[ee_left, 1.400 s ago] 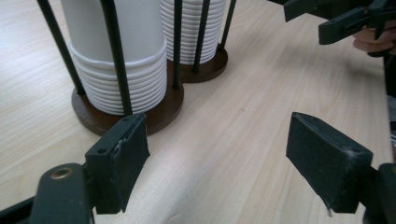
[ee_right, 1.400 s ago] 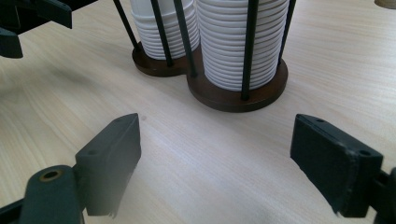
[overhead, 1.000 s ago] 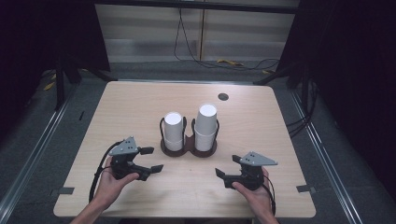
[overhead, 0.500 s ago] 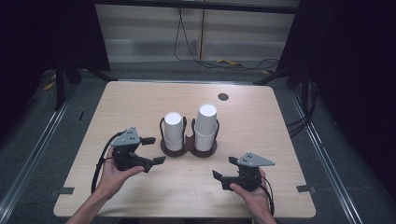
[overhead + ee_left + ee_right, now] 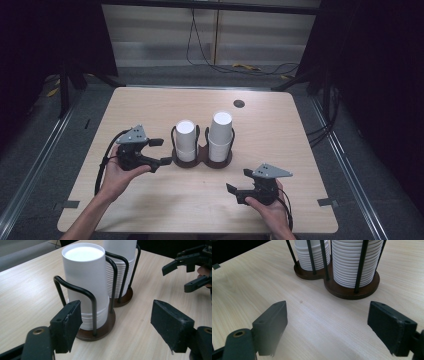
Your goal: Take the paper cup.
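Two stacks of white paper cups stand upside down in a brown wire-framed holder (image 5: 202, 161) at the table's middle: a shorter left stack (image 5: 185, 140) and a taller right stack (image 5: 220, 136). My left gripper (image 5: 162, 151) hovers just left of the holder, pointing at the left stack (image 5: 85, 277). It is open; its jaws have just been closing, with nothing between them (image 5: 115, 325). My right gripper (image 5: 239, 180) sits low near the front right, open and empty (image 5: 327, 325), aimed at the holder's base (image 5: 352, 292). It appears at the upper right of the left gripper view (image 5: 185, 272).
The wooden table (image 5: 150, 105) has a small dark round cap (image 5: 239, 103) toward its far side. Grey tape tabs mark the front corners (image 5: 66, 205). Cables lie on the floor behind the table (image 5: 250, 67).
My left gripper has risen and moved away from the person, closer to the left cup stack. The right gripper has stayed in place.
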The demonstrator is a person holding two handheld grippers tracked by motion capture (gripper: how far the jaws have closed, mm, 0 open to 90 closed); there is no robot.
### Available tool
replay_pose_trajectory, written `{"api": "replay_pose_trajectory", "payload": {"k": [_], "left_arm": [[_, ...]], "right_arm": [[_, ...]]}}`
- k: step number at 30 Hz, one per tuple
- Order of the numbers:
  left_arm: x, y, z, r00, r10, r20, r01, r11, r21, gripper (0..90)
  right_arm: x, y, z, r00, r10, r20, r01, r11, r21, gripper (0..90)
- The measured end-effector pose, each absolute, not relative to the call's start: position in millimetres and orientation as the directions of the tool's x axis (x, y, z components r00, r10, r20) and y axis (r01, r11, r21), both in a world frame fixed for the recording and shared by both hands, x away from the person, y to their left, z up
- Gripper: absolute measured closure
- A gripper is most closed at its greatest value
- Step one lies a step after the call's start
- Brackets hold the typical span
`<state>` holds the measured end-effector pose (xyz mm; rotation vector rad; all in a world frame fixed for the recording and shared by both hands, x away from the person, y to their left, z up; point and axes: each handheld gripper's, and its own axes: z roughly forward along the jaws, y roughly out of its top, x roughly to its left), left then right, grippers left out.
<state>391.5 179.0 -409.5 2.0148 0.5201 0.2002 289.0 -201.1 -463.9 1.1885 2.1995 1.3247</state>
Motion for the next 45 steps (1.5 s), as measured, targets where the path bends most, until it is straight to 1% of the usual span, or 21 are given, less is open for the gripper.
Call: {"api": "replay_pose_trajectory", "payload": {"k": [5,6,9,18,20,25,26,27,28,29,30,31,33,34,40,42,45], "left_arm": [[397,180,-402,0.888,0.454,-0.077,0.275,-0.390,0.879,23.6],[399,180,-397,0.884,0.463,-0.060,0.262,-0.387,0.884,23.7],[403,178,-392,0.892,0.449,-0.043,0.245,-0.403,0.882,28.1],[415,167,-380,0.894,0.446,-0.035,0.242,-0.415,0.877,25.2],[416,164,-379,0.896,0.444,-0.020,0.230,-0.425,0.876,25.2],[426,158,-376,0.895,0.444,-0.036,0.251,-0.437,0.864,25.2],[429,157,-376,0.894,0.443,-0.064,0.277,-0.436,0.856,24.6],[429,157,-376,0.894,0.443,-0.064,0.277,-0.436,0.856,22.5],[430,155,-375,0.893,0.442,-0.089,0.299,-0.432,0.851,22.5],[431,154,-375,0.892,0.444,-0.087,0.302,-0.441,0.845,20.8],[431,153,-375,0.890,0.449,-0.078,0.298,-0.442,0.846,21.2],[432,152,-375,0.891,0.449,-0.067,0.290,-0.448,0.846,24.7],[436,152,-376,0.886,0.460,-0.066,0.298,-0.455,0.839,24.8],[441,152,-376,0.887,0.455,-0.076,0.309,-0.464,0.830,22.4],[448,146,-371,0.892,0.446,-0.074,0.308,-0.480,0.822,19.8],[450,142,-368,0.897,0.436,-0.065,0.305,-0.506,0.807,19.5],[453,136,-366,0.903,0.427,-0.057,0.299,-0.526,0.796,21.5]], "right_arm": [[289,-201,-465,-0.605,0.782,0.147,0.501,0.231,0.834,16.2],[290,-201,-465,-0.607,0.781,0.146,0.506,0.239,0.829,17.4],[290,-201,-465,-0.608,0.780,0.144,0.504,0.239,0.830,17.5],[290,-200,-465,-0.609,0.779,0.147,0.507,0.240,0.828,17.5],[290,-200,-466,-0.609,0.779,0.149,0.506,0.238,0.829,17.6],[290,-201,-465,-0.609,0.779,0.147,0.504,0.237,0.831,18.2],[290,-200,-465,-0.612,0.777,0.147,0.503,0.239,0.831,18.2],[290,-200,-465,-0.612,0.777,0.147,0.503,0.239,0.831,18.2],[290,-200,-465,-0.611,0.777,0.149,0.504,0.237,0.831,18.2],[290,-200,-465,-0.612,0.777,0.147,0.504,0.240,0.829,18.2],[290,-200,-466,-0.614,0.776,0.147,0.504,0.241,0.830,18.2],[291,-200,-466,-0.614,0.776,0.148,0.505,0.242,0.829,18.2],[291,-199,-467,-0.615,0.775,0.147,0.506,0.244,0.827,18.2],[291,-199,-467,-0.616,0.774,0.147,0.507,0.247,0.826,18.3],[291,-199,-467,-0.620,0.771,0.146,0.506,0.251,0.825,18.3],[291,-199,-467,-0.622,0.769,0.146,0.505,0.252,0.825,18.3],[290,-198,-467,-0.622,0.769,0.146,0.507,0.253,0.824,18.3]]}}
